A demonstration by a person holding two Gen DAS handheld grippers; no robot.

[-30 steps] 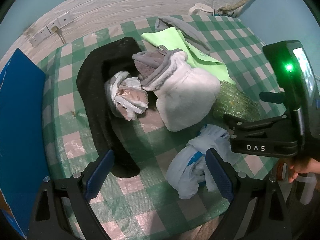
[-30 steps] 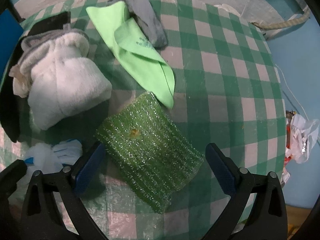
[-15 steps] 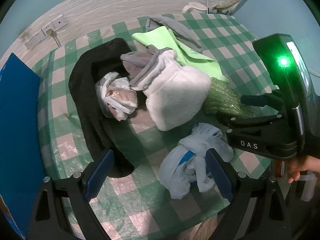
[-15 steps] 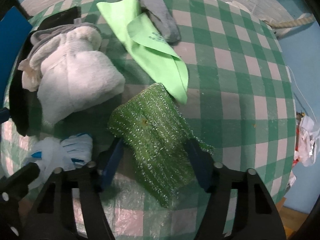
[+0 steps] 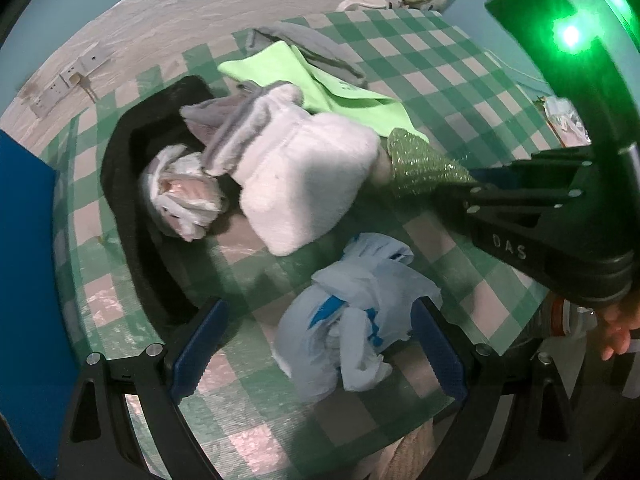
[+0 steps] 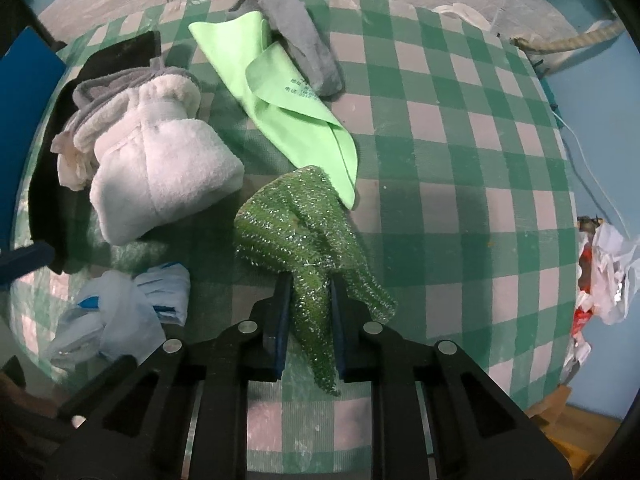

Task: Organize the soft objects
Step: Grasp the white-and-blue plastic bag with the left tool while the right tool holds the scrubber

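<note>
Right gripper (image 6: 308, 300) pinching the glittery green scrubber cloth (image 6: 296, 224) at table centre, just right of the white fleece bundle (image 6: 160, 176). Left gripper (image 5: 320, 344) spread above a blue-and-white plastic bag (image 5: 352, 320). Thin bunched grip; may slip free when lifted.

Your right gripper's body (image 5: 560, 216) blocks the near end of the glittery green scrubbing cloth (image 5: 424, 168) in the left wrist view, so the grip itself does not show there. The white fleece bundle (image 5: 304, 184) covers part of the black cloth (image 5: 132, 208) and the crumpled white bag (image 5: 180, 196) behind it. The print on the lime-green cloth (image 6: 280, 120) is too small for you to read. The blue board (image 5: 24, 280) is cut off at the picture's left edge, and only your fingertips (image 5: 616, 332) show at the right.
</note>
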